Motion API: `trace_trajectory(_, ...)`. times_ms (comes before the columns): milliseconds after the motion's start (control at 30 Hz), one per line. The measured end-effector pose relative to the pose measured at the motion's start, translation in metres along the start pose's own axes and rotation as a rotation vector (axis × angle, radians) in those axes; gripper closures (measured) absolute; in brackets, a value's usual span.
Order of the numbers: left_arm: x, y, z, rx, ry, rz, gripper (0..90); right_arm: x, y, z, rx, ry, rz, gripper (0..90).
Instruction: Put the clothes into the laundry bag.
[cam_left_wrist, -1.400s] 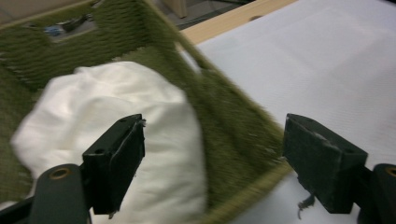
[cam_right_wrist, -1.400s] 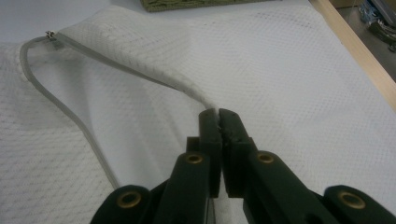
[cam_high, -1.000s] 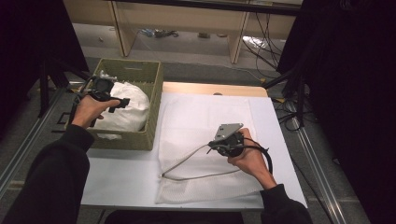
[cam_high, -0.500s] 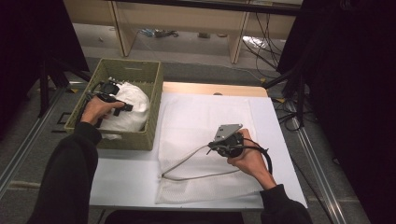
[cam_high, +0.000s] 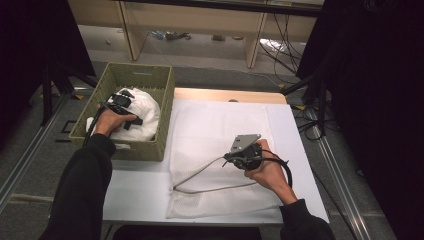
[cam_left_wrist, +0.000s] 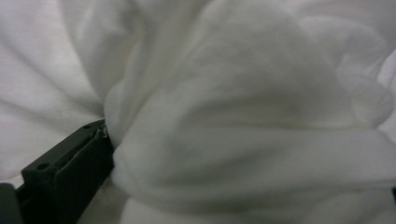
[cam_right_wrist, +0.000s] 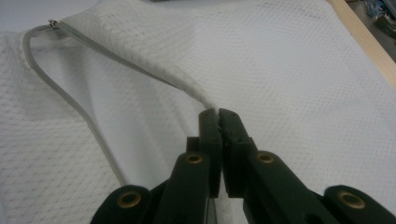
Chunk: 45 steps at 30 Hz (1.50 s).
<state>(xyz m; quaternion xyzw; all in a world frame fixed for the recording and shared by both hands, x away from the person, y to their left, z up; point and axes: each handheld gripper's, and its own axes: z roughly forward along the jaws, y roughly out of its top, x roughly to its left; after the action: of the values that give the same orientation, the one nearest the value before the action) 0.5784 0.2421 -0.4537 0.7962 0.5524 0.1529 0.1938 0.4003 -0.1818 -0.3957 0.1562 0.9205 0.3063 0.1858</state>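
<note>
One mesh bag, one basket, two grippers

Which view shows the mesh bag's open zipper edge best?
The right gripper view: the zipper edge runs close-up to the shut right gripper. The high view shows it small, as a loop. The left gripper view shows white cloth.

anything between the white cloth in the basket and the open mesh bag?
The basket's near-side wall stands between the cloth and the mesh bag; the cloth must clear it. Beyond that, nothing visible; the right hand-held gripper holds the bag's zipper edge up.
</note>
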Motion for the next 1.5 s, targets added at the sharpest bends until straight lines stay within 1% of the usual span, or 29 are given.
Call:
trace_trajectory(67, 0.0, 0.001, 0.004, -0.002, -0.001, 0.037, 0.0, 0.001, 0.0, 0.0, 0.002, 0.002, 0.015, 89.4)
trace_trajectory(100, -0.002, 0.002, 0.006, 0.007, -0.014, -0.002, 0.0, 0.0, 0.0, 0.0, -0.004, 0.006, 0.008, 89.4)
trace_trajectory(133, 0.001, 0.004, 0.005, 0.02, -0.012, 0.041, 0.6, -0.001, 0.0, -0.001, -0.003, -0.003, 0.001, 89.4)
trace_trajectory(200, -0.001, 0.004, 0.002, 0.009, -0.024, 0.05, 19.1, -0.001, 0.0, 0.0, -0.003, -0.002, -0.001, 89.4)
trace_trajectory(233, -0.003, 0.004, 0.001, 0.006, -0.036, 0.074, 24.3, -0.001, 0.0, 0.0, -0.003, -0.003, 0.001, 89.4)
trace_trajectory(267, -0.006, 0.004, -0.001, -0.003, -0.036, 0.078, 28.6, 0.0, 0.001, 0.0, 0.002, 0.001, 0.022, 89.4)
trace_trajectory(300, -0.005, 0.004, -0.005, -0.013, -0.069, 0.119, 31.1, 0.0, 0.001, 0.0, 0.001, 0.0, 0.023, 89.4)
trace_trajectory(333, -0.005, 0.004, -0.006, -0.031, -0.089, 0.12, 33.3, -0.002, 0.0, 0.0, -0.003, -0.009, -0.003, 89.4)
trace_trajectory(400, -0.003, 0.002, -0.008, -0.046, -0.117, 0.147, 34.5, -0.002, 0.0, 0.0, -0.001, -0.007, -0.001, 89.4)
trace_trajectory(433, -0.002, 0.002, -0.008, -0.049, -0.115, 0.144, 34.1, -0.002, 0.0, 0.0, -0.002, -0.006, 0.0, 89.4)
trace_trajectory(500, -0.002, 0.004, -0.005, -0.04, -0.075, 0.117, 26.8, -0.002, 0.0, 0.001, -0.004, 0.008, 0.013, 89.4)
trace_trajectory(533, -0.003, 0.005, -0.001, -0.032, -0.022, 0.089, 20.6, -0.002, 0.0, 0.001, -0.003, 0.008, 0.01, 89.4)
trace_trajectory(600, -0.004, 0.004, 0.008, -0.011, 0.03, 0.067, 5.3, -0.002, 0.0, 0.001, -0.002, 0.007, 0.006, 89.4)
trace_trajectory(633, -0.003, 0.004, 0.01, 0.015, 0.036, 0.036, 0.0, -0.002, 0.0, 0.0, -0.004, 0.004, 0.004, 89.4)
trace_trajectory(700, -0.004, 0.006, 0.013, 0.037, 0.035, 0.032, 0.0, -0.002, 0.0, -0.001, -0.003, -0.005, -0.007, 89.4)
trace_trajectory(733, -0.005, 0.007, 0.012, 0.046, 0.03, 0.027, 1.1, -0.001, 0.0, 0.0, -0.001, 0.001, -0.004, 89.3)
trace_trajectory(867, -0.005, 0.008, 0.004, 0.003, 0.027, 0.058, 35.3, -0.002, -0.002, 0.002, 0.002, 0.007, 0.003, 89.4)
trace_trajectory(900, -0.003, 0.007, 0.002, -0.005, 0.024, 0.062, 39.9, -0.002, -0.002, 0.001, 0.004, 0.003, 0.016, 89.4)
trace_trajectory(967, -0.002, 0.006, -0.003, -0.032, 0.016, 0.005, 45.6, -0.003, -0.002, 0.0, 0.0, 0.0, 0.002, 89.4)
trace_trajectory(1000, -0.003, 0.007, -0.005, -0.032, 0.021, 0.007, 48.3, -0.003, -0.001, 0.0, 0.002, -0.003, 0.009, 89.4)
trace_trajectory(1067, -0.006, 0.01, -0.008, -0.062, 0.023, 0.017, 49.7, -0.003, -0.001, 0.002, 0.007, 0.009, 0.025, 89.4)
trace_trajectory(1133, -0.005, 0.012, -0.013, -0.113, 0.0, -0.032, 51.1, -0.004, -0.002, 0.002, 0.004, -0.003, -0.004, 89.4)
trace_trajectory(1200, -0.004, 0.014, -0.018, -0.161, -0.029, -0.078, 51.6, -0.004, -0.001, 0.003, 0.001, 0.005, 0.003, 89.4)
trace_trajectory(1233, -0.004, 0.014, -0.018, -0.161, -0.029, -0.078, 51.6, -0.005, -0.001, 0.003, 0.0, 0.006, 0.006, 89.4)
trace_trajectory(1300, -0.005, 0.016, -0.029, -0.22, -0.06, -0.111, 51.6, -0.004, -0.003, 0.003, 0.004, 0.007, 0.008, 89.4)
trace_trajectory(1367, -0.005, 0.018, -0.034, -0.236, -0.073, -0.12, 51.7, -0.004, -0.003, 0.002, 0.005, 0.009, 0.013, 89.4)
trace_trajectory(1400, -0.005, 0.019, -0.038, -0.257, -0.084, -0.138, 51.7, -0.004, -0.003, 0.002, 0.003, 0.007, 0.013, 89.4)
trace_trajectory(1433, -0.004, 0.019, -0.041, -0.275, -0.087, -0.147, 51.7, -0.003, -0.002, 0.0, 0.012, 0.008, 0.037, 89.4)
trace_trajectory(1500, -0.002, 0.019, -0.049, -0.296, -0.093, -0.157, 51.7, -0.002, -0.003, 0.0, 0.007, 0.004, 0.027, 89.4)
